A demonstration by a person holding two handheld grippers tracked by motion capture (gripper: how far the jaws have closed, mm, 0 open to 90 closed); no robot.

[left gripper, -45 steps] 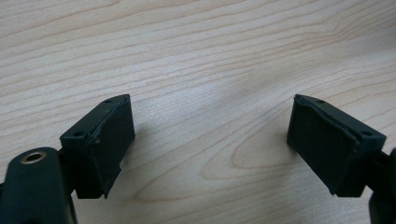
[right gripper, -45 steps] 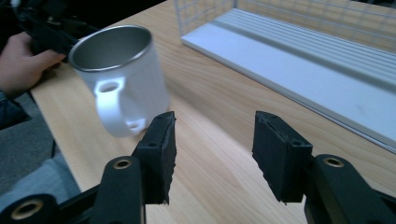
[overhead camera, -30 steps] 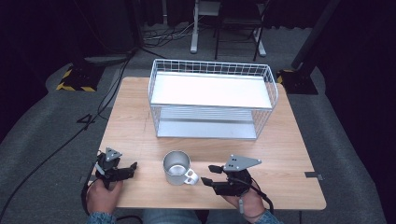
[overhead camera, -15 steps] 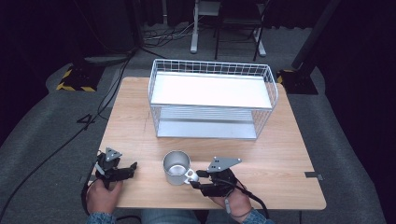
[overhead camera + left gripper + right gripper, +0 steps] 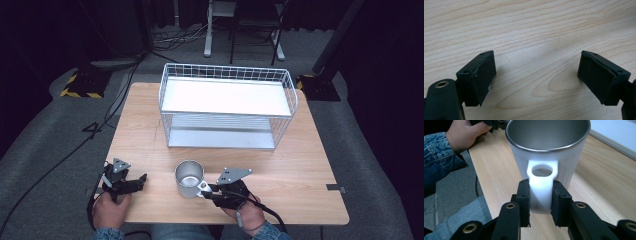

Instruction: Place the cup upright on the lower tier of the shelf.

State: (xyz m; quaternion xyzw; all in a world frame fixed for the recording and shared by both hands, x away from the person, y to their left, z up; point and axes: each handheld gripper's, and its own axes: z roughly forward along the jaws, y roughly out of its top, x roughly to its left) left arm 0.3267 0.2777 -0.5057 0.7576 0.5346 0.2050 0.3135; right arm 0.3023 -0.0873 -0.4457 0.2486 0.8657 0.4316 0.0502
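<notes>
Right claw (image 5: 540,202): clenching on the mug (image 5: 190,178) handle, having just been closing.
Left claw (image 5: 536,75): lying released, left of mug.
Rack (image 5: 227,107): standing behind mug on tabletop (image 5: 300,170).

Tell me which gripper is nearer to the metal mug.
Right. The right gripper has its fingers shut on the handle of the metal mug. The left gripper sits open on the table, apart from the mug on its far side.
</notes>
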